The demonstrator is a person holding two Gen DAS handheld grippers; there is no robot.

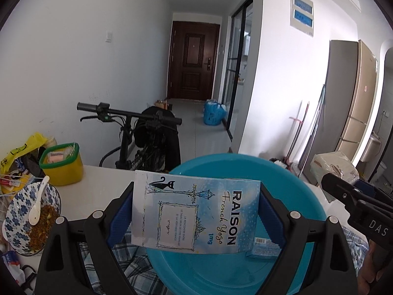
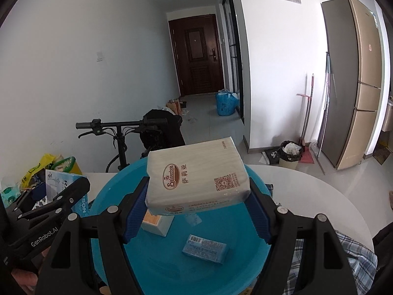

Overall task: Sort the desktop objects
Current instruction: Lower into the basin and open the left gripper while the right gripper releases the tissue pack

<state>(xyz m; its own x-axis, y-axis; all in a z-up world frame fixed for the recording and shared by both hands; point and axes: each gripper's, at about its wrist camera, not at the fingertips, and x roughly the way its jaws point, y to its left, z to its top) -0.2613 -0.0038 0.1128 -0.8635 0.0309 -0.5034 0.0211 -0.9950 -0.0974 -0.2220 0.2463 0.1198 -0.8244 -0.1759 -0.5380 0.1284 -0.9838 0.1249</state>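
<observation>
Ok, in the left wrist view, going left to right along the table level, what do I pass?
Patterned bowl with spoon → yellow container with green rim → RAISON carton held in the left gripper over the blue basin → right gripper, holding the tissue pack.

Blue carton [image 1: 196,211] and tissue pack [image 2: 196,177] above teal basin [image 2: 159,265].
</observation>
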